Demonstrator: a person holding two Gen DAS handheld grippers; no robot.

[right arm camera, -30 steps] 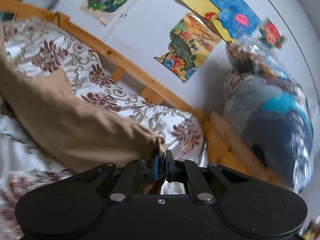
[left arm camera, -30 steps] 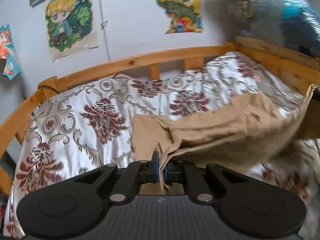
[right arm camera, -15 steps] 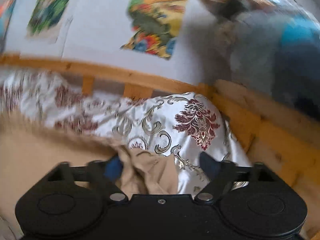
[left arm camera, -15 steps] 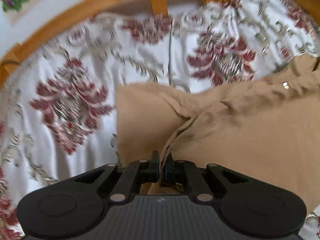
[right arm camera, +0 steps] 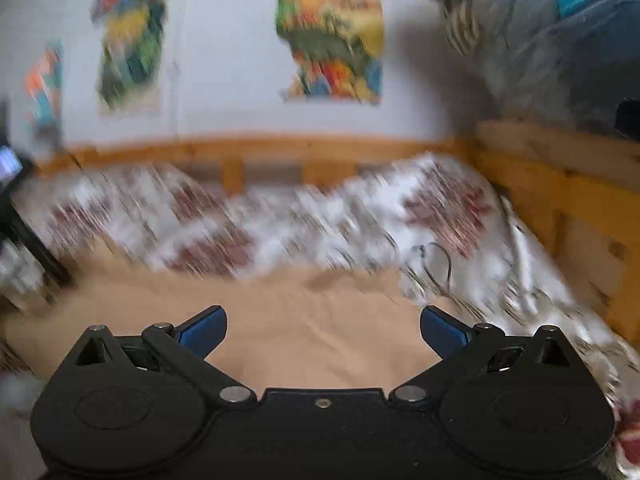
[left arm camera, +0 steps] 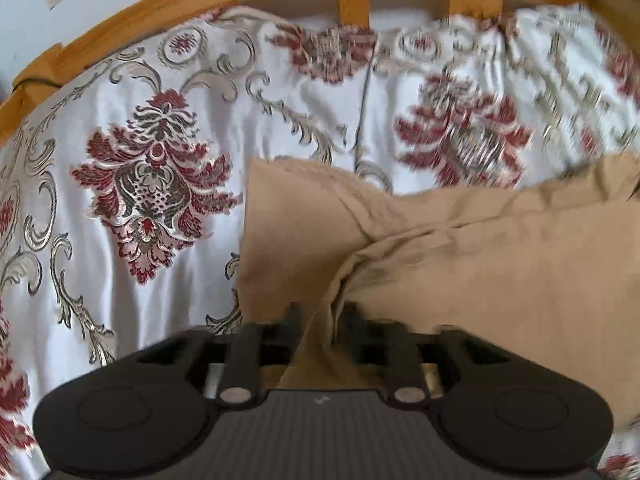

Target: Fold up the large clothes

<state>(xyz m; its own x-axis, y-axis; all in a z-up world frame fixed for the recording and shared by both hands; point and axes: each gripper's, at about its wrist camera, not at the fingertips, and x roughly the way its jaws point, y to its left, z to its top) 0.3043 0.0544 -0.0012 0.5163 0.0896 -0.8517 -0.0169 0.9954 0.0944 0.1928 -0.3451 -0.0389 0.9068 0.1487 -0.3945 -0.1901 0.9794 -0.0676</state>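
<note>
You're over a wooden bed (left arm camera: 168, 4) with a white, red-flowered cover (left arm camera: 132, 184); 1 tan garment (left arm camera: 500, 264) lies rumpled on that cover.

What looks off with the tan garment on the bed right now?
The tan garment is not flat at its left end: a ridge of fabric is bunched up and runs between the fingers of the left gripper. The right gripper is open above smoother cloth. No tear shows.
</note>
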